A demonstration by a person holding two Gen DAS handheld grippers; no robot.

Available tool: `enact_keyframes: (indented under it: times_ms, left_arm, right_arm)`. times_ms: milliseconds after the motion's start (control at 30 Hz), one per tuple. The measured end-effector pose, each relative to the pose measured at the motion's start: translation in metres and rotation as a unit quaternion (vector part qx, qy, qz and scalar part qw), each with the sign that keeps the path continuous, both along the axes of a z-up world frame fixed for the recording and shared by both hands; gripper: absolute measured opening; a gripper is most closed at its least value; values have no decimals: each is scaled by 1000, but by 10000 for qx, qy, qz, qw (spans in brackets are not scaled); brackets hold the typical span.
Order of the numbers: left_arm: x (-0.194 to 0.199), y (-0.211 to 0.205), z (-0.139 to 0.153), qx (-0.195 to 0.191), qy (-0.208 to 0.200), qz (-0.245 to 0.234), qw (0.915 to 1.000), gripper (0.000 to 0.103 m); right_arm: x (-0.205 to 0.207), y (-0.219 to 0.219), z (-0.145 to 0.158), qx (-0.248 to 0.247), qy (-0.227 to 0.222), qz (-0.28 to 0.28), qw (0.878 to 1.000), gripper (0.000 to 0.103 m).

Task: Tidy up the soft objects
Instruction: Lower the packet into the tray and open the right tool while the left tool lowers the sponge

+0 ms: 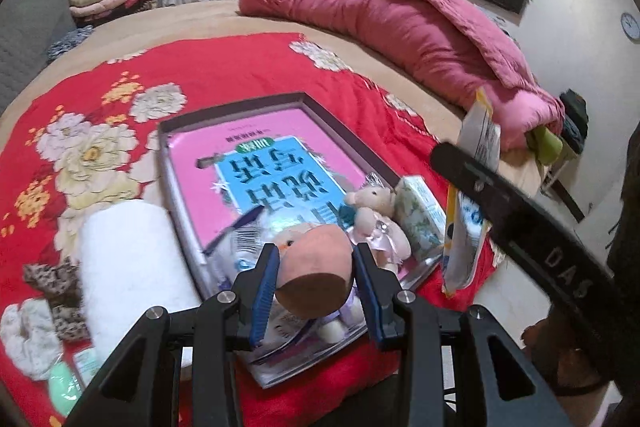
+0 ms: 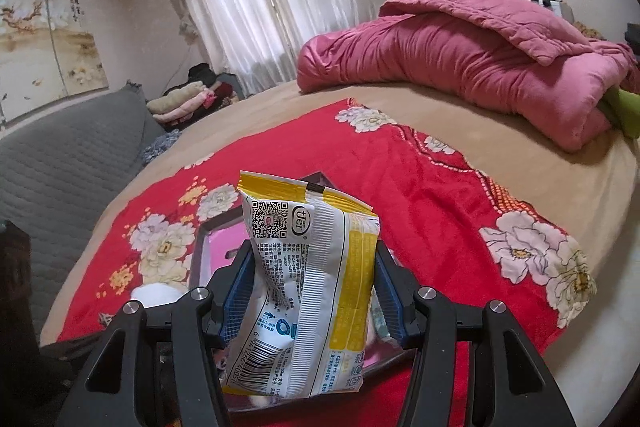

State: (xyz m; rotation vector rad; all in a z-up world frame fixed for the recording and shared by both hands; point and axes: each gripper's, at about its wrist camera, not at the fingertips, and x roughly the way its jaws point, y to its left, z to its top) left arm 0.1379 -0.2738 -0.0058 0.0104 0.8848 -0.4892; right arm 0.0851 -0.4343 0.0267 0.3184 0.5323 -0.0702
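Observation:
My left gripper (image 1: 316,259) is shut on a soft doll with a peach-brown head (image 1: 316,259), held just above the near end of a shallow grey tray (image 1: 236,109) lined with a pink and blue sheet. A small cream teddy in a pink dress (image 1: 374,219) and a green-patterned tissue pack (image 1: 420,215) lie at the tray's right edge. My right gripper (image 2: 314,275) is shut on a yellow and white soft packet (image 2: 316,279), upright between the blue pads, hanging beside the tray's right edge, where the left wrist view shows this packet (image 1: 468,223) too.
The tray rests on a red flowered cloth (image 1: 240,67) over a tan bed. A white towel roll (image 1: 128,267), patterned fabric scraps (image 1: 56,287), a white scrunchie (image 1: 28,335) and a mint object (image 1: 64,387) lie left of the tray. A rolled pink quilt (image 1: 400,27) lies behind.

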Motion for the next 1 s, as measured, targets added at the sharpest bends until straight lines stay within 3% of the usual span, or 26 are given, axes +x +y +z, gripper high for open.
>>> enact_keyframes:
  times_ms: [267, 767, 1000]
  left_arm:
    - [7, -9, -23, 57, 268, -86, 9996, 39]
    - [10, -11, -30, 74, 296, -191, 9994, 40]
    - [9, -14, -32, 134, 269, -228, 9993, 40]
  right_arm:
    - [20, 8, -10, -62, 267, 214, 9994, 58]
    - [60, 30, -49, -683, 1112, 542, 9900, 59]
    - [69, 28, -60, -485, 1280, 652, 9884, 59]
